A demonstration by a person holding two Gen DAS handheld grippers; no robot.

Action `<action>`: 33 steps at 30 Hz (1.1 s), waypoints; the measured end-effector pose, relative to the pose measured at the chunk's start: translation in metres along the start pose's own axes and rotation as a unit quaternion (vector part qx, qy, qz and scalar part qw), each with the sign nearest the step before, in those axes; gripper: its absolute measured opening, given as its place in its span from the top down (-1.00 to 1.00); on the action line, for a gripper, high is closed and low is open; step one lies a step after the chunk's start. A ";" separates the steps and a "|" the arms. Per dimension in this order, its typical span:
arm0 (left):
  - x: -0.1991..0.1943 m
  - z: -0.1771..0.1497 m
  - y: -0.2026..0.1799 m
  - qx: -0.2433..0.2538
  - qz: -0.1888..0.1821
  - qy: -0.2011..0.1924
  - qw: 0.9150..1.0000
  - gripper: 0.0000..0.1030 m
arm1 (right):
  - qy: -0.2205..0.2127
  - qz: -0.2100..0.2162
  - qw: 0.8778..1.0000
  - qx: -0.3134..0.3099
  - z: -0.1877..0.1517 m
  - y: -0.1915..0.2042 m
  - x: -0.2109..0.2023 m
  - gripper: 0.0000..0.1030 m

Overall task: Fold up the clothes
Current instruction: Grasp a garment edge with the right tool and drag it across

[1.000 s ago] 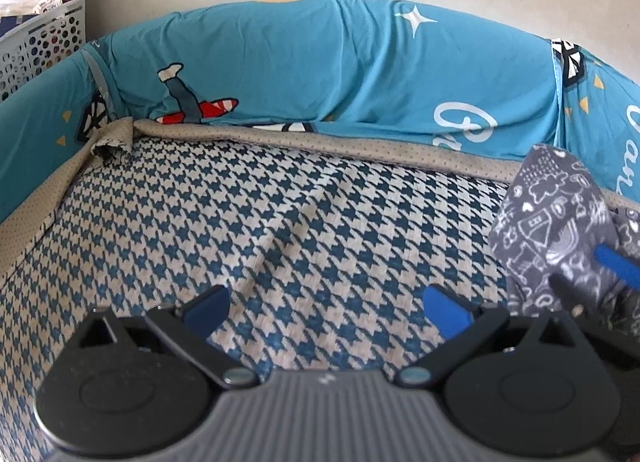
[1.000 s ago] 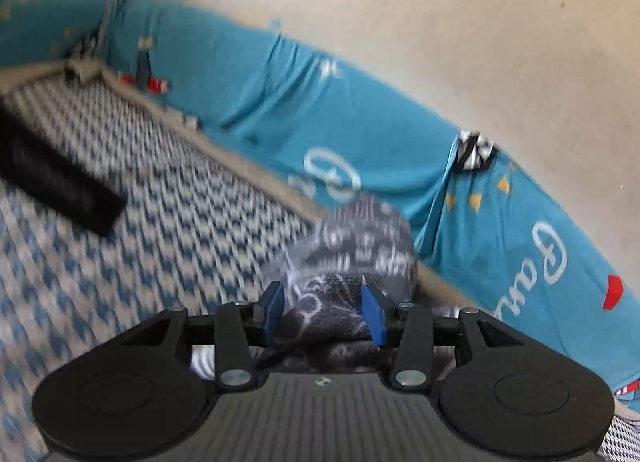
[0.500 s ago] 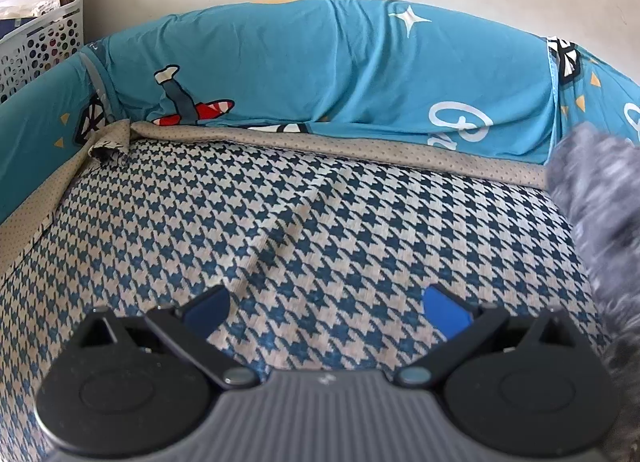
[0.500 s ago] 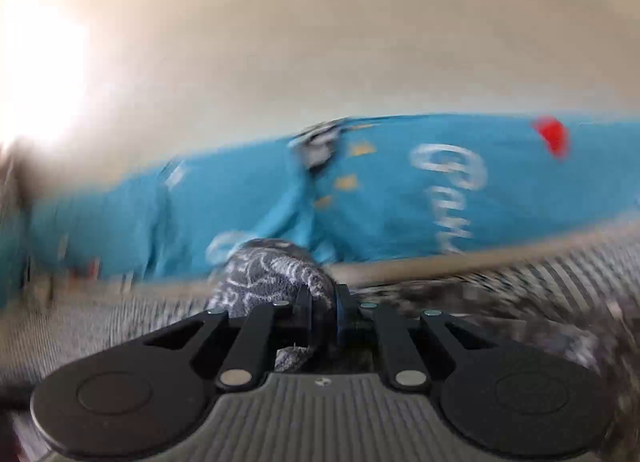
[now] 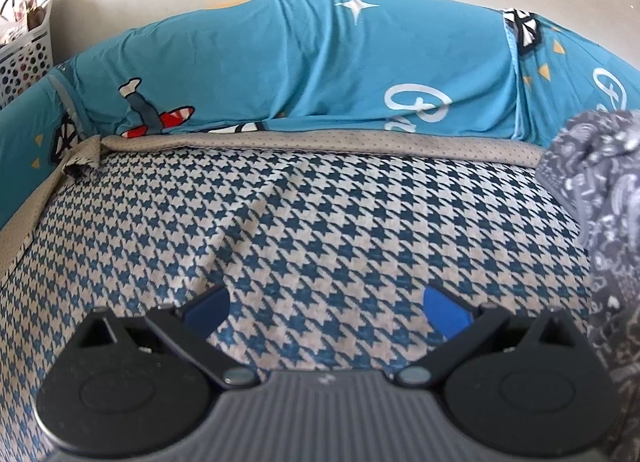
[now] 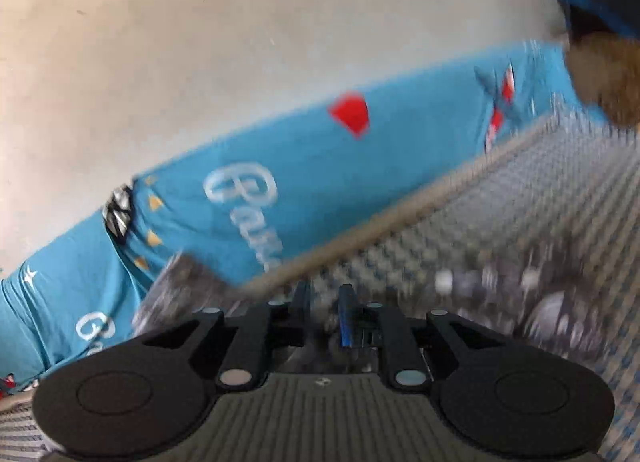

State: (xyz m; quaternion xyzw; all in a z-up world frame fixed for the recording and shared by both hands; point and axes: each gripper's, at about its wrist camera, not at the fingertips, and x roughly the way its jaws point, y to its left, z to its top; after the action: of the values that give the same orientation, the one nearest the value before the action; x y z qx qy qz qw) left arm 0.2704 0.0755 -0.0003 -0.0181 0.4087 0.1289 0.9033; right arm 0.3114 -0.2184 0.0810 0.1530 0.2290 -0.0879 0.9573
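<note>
A dark grey garment with white doodle print (image 5: pixel 600 206) hangs lifted at the right edge of the left wrist view, above the houndstooth bed cover (image 5: pixel 304 222). My left gripper (image 5: pixel 326 304) is open and empty, low over the bed cover. In the blurred right wrist view my right gripper (image 6: pixel 325 302) has its fingers close together on the same grey printed garment (image 6: pixel 180 282), which spills out to both sides of it.
Teal padded bumpers with cartoon prints (image 5: pixel 320 70) ring the bed on the far and left sides, backed by a cream wall. A white perforated basket (image 5: pixel 24 54) stands at the far left. The bumper also shows in the right wrist view (image 6: pixel 300 166).
My right gripper has shut on the grey garment and swung it up and to the right. The left gripper has stayed open in place.
</note>
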 end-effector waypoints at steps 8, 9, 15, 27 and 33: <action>0.001 0.000 -0.002 0.001 -0.003 0.001 1.000 -1.00 | -0.051 0.133 0.983 -0.113 -0.005 0.041 -0.028 0.69; 0.001 0.000 -0.002 0.001 -0.003 0.002 1.000 -1.00 | -0.047 0.147 0.979 -0.130 -0.009 0.048 -0.030 0.68; 0.002 0.000 -0.001 0.000 -0.004 0.004 1.000 -1.00 | -0.010 0.203 0.951 -0.235 -0.043 0.090 -0.039 0.62; 0.004 0.000 -0.002 0.004 -0.002 0.006 1.000 -1.00 | 0.033 0.132 0.943 -0.303 -0.083 0.100 -0.005 0.86; 0.004 0.000 -0.002 0.001 -0.001 0.006 1.000 -1.00 | -0.014 0.166 0.978 -0.124 -0.034 0.053 -0.015 0.90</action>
State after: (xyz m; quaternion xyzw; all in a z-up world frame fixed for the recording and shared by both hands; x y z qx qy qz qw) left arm 0.2736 0.0750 -0.0030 -0.0186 0.4142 0.1272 0.9010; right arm 0.2969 -0.1559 0.0725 0.0677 0.1958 0.0994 0.9733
